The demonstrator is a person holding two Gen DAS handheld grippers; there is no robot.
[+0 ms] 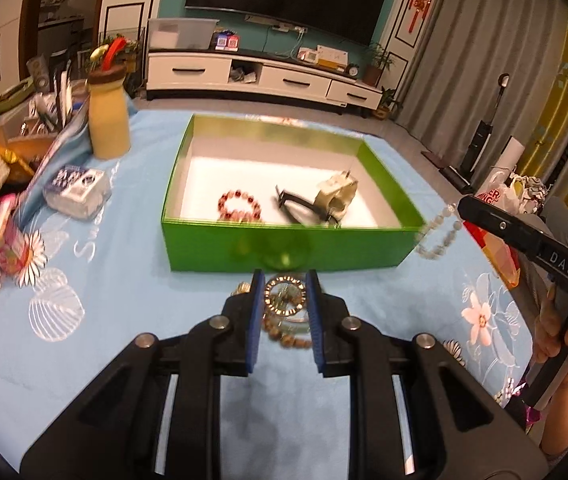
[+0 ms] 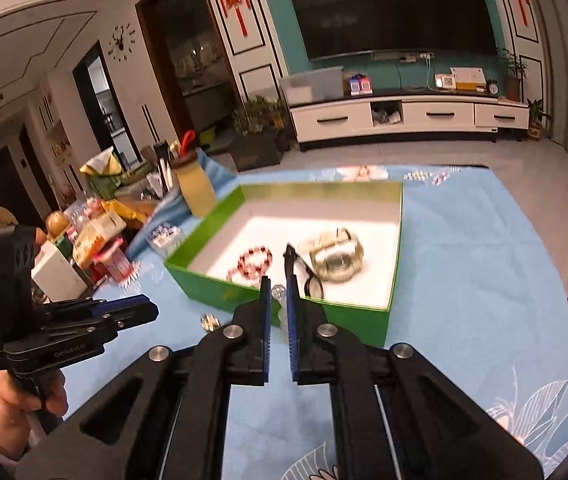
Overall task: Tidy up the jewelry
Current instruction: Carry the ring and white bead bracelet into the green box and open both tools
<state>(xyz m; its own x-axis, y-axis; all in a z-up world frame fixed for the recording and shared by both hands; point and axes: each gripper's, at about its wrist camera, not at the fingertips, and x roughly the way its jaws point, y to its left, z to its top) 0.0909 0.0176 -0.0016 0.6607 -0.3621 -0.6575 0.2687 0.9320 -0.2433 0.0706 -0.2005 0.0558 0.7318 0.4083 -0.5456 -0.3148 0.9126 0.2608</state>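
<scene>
The left gripper [image 1: 284, 280] is partly open around a gold watch [image 1: 285, 295] on the blue cloth [image 1: 124, 300], just before the green box [image 1: 284, 246]; the right gripper [image 2: 278, 280] pinches a pale bead string [image 2: 280, 300] (red bracelet [image 2: 254, 262] lies inside the box).

Right gripper [image 2: 278, 290]: we pinch pale beads [image 2: 282, 312] just before the box [image 2: 347, 312].
Box: red bracelet [image 2: 255, 260], watch [image 2: 337, 258] (blurred), glasses [image 2: 303, 274].
Left gripper [image 2: 140, 312]: low left.
</scene>
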